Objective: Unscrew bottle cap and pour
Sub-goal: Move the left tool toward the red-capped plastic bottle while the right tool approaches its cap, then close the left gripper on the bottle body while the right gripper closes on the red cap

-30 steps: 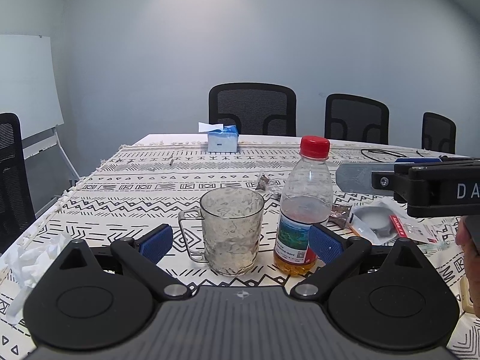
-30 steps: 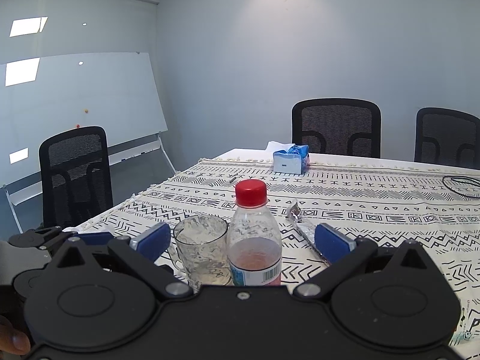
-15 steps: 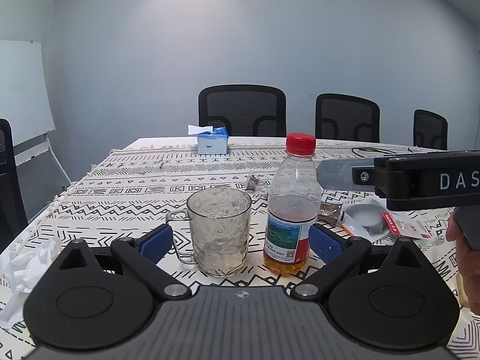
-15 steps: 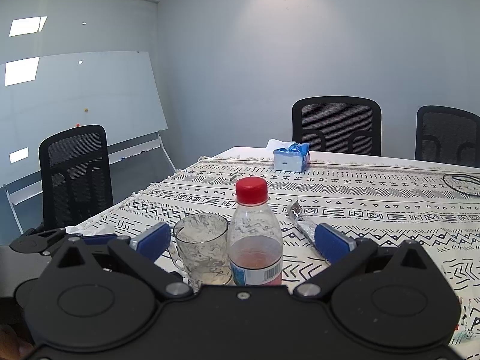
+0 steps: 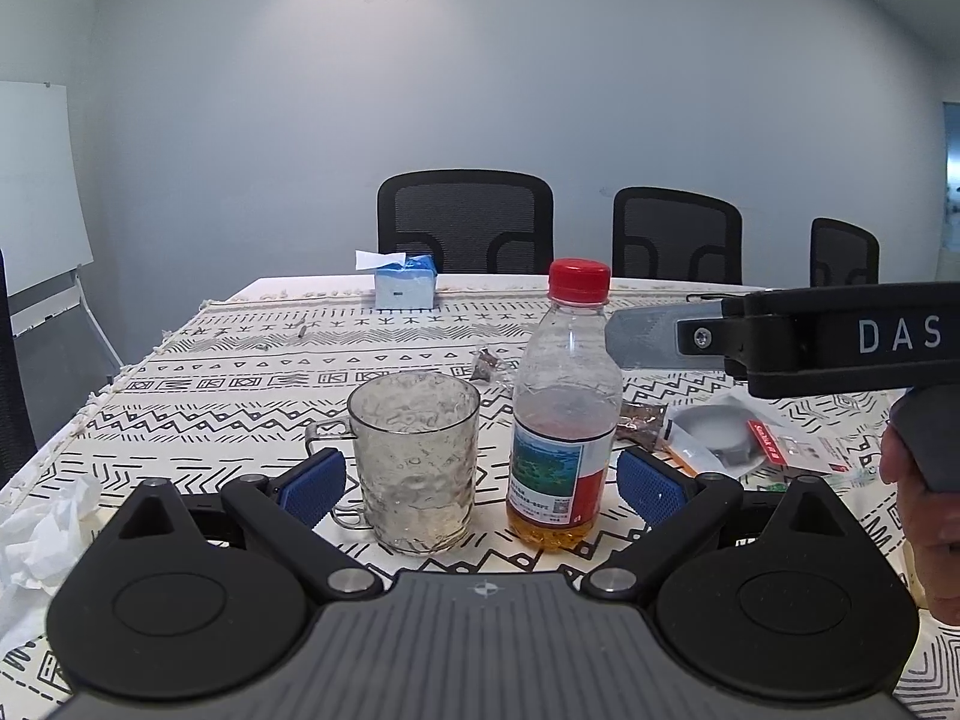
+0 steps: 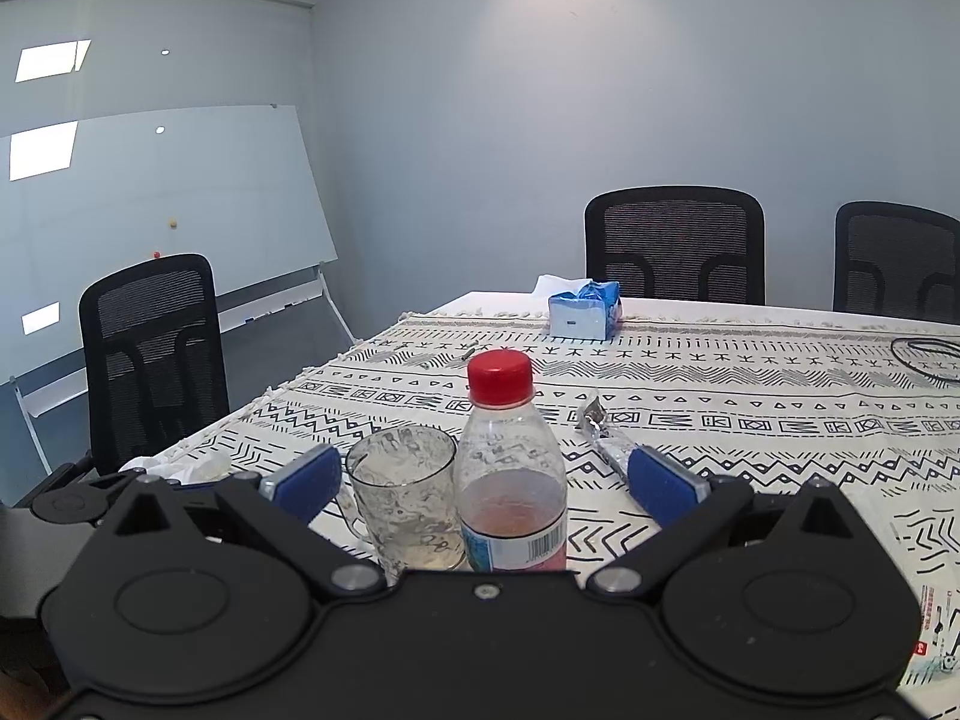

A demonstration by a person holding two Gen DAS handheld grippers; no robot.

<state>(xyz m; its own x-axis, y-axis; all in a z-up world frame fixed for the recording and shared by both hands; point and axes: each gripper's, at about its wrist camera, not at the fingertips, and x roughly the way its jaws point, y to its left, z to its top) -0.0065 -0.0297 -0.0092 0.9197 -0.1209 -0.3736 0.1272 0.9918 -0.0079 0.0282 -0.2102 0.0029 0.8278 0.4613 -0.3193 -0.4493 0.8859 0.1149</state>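
Red plastic marks the cap (image 5: 579,281), seated on the bottle (image 5: 564,414) and not yet loosened, so by my reading the task is only at its approach. The bottle stands upright on the patterned tabletop (image 5: 240,372), holding a shallow layer of amber liquid, with the glass mug (image 5: 414,459) just beside it on its left, close enough that a pour would need only a short tilt.

The left gripper (image 5: 480,480) has its jaws spread wide, the blue pads (image 5: 312,480) flanking both mug and bottle without touching either; it sits low, at label height, which suits steadying the bottle body. The right gripper (image 6: 483,486) is likewise spread, gripping nothing, and looks slightly down on the cap from the bottle's other side. In the left wrist view its dark body reaches in from the right at about shoulder height of the bottle, near but apart from it, a sensible line for coming onto the cap.

A tissue box (image 5: 403,285) sits at the far end, wrappers (image 5: 738,438) lie to the right, crumpled tissue (image 5: 36,534) to the left.

One risk, as I judge it: the light bottle could tip into the mug if nudged before it is clamped
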